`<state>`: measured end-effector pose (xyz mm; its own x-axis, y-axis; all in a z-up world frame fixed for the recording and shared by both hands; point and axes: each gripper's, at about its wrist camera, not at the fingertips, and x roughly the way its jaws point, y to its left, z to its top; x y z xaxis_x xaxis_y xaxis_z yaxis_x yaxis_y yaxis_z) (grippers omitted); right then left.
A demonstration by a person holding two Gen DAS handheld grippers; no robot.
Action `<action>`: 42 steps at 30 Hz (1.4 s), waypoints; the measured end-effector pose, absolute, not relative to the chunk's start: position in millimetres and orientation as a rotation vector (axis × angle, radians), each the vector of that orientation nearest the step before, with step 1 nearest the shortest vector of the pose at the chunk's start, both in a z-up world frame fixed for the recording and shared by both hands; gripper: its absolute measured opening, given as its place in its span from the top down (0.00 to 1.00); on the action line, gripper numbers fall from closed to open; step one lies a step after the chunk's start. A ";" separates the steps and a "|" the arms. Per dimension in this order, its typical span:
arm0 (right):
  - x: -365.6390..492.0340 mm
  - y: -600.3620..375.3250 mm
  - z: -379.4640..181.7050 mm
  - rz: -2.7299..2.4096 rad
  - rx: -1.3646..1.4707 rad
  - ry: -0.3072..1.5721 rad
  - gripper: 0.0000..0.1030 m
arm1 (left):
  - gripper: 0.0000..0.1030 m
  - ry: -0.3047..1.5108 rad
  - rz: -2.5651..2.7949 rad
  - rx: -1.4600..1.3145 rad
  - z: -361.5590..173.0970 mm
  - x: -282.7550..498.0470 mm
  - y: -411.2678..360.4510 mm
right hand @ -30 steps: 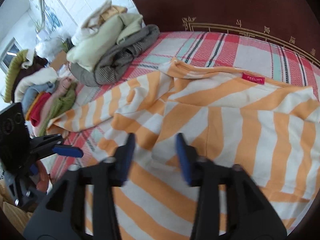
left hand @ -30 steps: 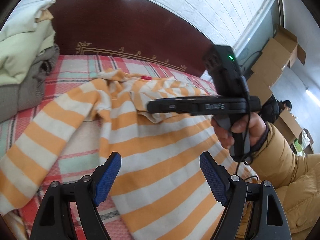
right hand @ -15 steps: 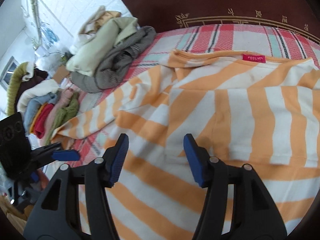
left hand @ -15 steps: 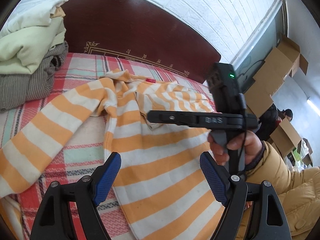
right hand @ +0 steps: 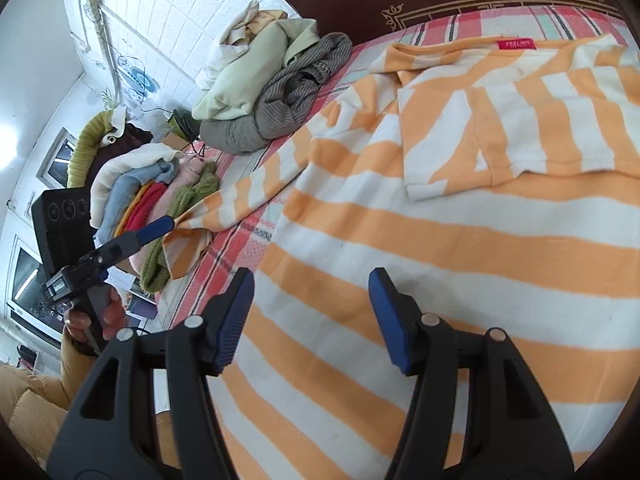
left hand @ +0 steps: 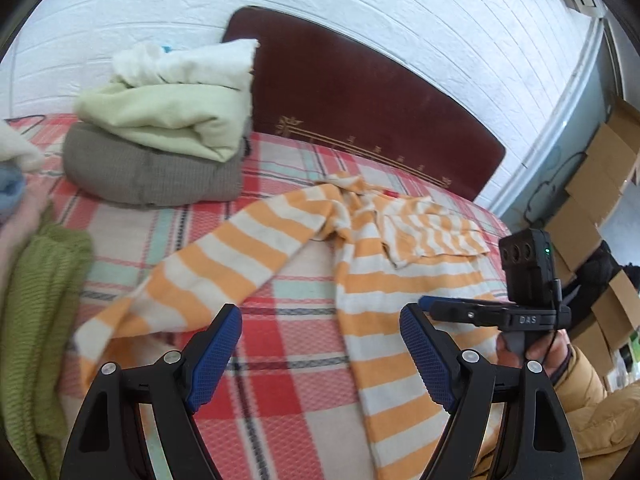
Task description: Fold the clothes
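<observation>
Orange-striped shirt [right hand: 460,240] spread on the bed [left hand: 288,344]; left tool [left hand: 320,356] and right tool [right hand: 312,316] both gaping, gripping nothing.

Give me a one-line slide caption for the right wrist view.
Right gripper, fingers apart, over an orange-striped shirt spread on a plaid bed.

Looking down obliquely from each wrist, close above the bed [left hand: 304,364]; sharing the striped shirt [right hand: 440,240], clothes pile [left hand: 160,148], headboard [left hand: 360,108].
</observation>
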<state>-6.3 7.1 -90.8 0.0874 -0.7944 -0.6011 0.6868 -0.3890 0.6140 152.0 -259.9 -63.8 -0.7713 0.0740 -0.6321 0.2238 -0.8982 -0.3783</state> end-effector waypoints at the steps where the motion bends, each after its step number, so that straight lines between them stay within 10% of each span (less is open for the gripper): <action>1: -4.9 7.6 -90.7 -1.596 1.165 -0.130 0.40 | 0.19 0.661 -2.788 1.023 -62.5 154.7 -260.9; 29: -11.8 33.3 -61.4 -1.643 1.199 -0.441 0.29 | 0.19 0.773 -2.584 0.943 -100.3 228.6 -337.3; 42: 9.5 9.6 -84.2 -1.597 1.249 -0.346 0.29 | 0.19 0.434 -2.566 1.131 -125.9 197.3 -317.7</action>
